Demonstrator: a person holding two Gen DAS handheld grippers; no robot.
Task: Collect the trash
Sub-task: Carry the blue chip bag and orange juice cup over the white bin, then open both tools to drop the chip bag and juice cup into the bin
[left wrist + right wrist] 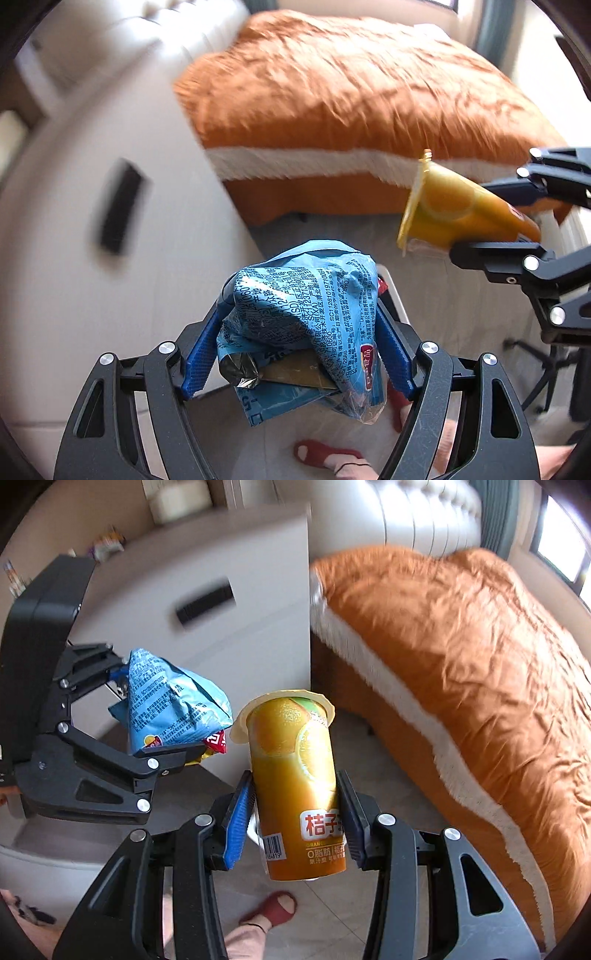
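My left gripper [295, 314] is shut on a crumpled blue chip bag [303, 317], held in the air; the same bag shows at the left of the right wrist view [170, 709]. My right gripper [295, 786] is shut on an orange juice cup [295, 775] with a peeled-back foil lid, held upright in the air. The cup also shows at the right of the left wrist view [454, 210], with the right gripper's fingers [495, 251] around it.
A bed with an orange blanket [461, 664] lies to the right. A white nightstand [221, 635] with a dark handle [205, 603] stands ahead. Tiled floor [369, 753] and a foot in a red slipper [273, 908] are below.
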